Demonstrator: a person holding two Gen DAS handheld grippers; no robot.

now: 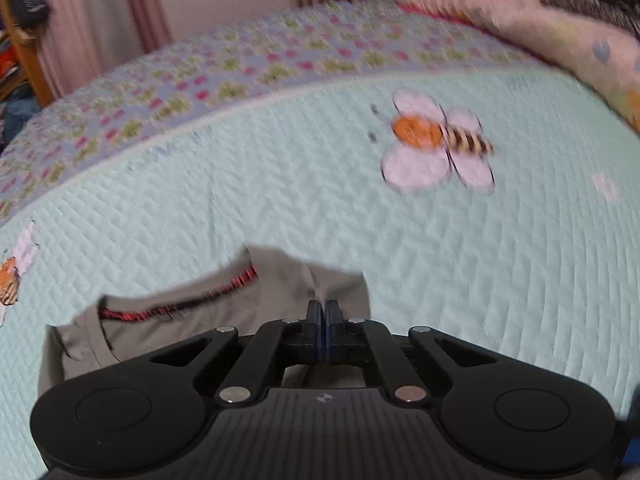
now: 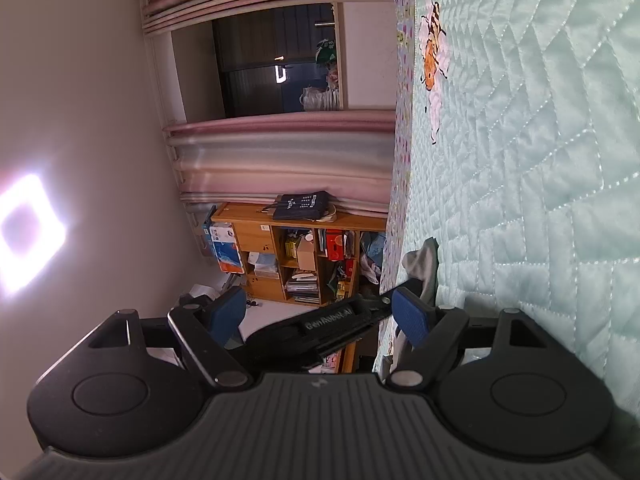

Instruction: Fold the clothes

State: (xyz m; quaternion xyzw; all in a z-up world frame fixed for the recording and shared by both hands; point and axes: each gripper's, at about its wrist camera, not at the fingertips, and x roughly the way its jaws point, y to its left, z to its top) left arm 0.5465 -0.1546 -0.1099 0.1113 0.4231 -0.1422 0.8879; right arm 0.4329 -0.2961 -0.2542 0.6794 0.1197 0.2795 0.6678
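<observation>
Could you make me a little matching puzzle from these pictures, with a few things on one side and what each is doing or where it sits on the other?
Things:
1. left gripper
2. right gripper
3. grey shirt
4. dark bag

States or places:
A. lies on the mint quilt
B. jaws wide apart, nothing between them
C. sits on the wooden shelf
D. pinched shut on fabric

Pairs: 1-D, 2-B, 3-A, 4-C

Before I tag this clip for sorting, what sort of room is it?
Most likely a bedroom: a quilted mint bedspread with an appliqué bee, pillows at its far edge, and a cluttered wooden shelf below curtains.
</observation>
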